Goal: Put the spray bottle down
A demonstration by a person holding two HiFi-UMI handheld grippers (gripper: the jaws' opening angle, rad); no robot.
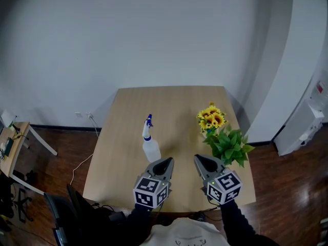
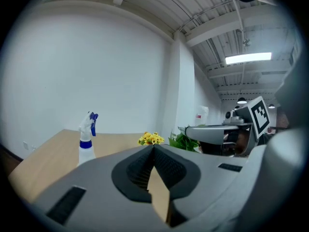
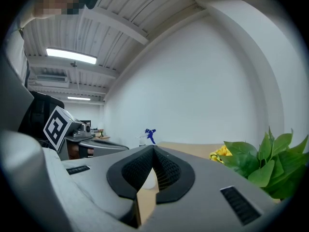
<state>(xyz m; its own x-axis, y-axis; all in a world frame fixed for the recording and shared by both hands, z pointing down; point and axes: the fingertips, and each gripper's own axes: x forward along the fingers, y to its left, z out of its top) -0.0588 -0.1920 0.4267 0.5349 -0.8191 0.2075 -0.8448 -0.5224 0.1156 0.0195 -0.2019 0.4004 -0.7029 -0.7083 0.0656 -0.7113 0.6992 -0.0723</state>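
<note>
The spray bottle (image 1: 150, 141), clear with a white and blue trigger head, stands upright on the wooden table (image 1: 128, 117), left of centre. It also shows upright in the left gripper view (image 2: 87, 141) and, partly hidden behind the jaws, in the right gripper view (image 3: 148, 138). My left gripper (image 1: 168, 161) hovers just right of and nearer than the bottle, jaws shut with nothing between them. My right gripper (image 1: 198, 159) sits beside it, also shut and empty. Both point roughly level over the table's near part.
Yellow flowers (image 1: 211, 118) and a green leafy plant (image 1: 229, 145) stand at the table's right side, close to my right gripper. A white wall rises behind the table. A small desk (image 1: 10, 142) and a chair base stand on the dark floor at the left.
</note>
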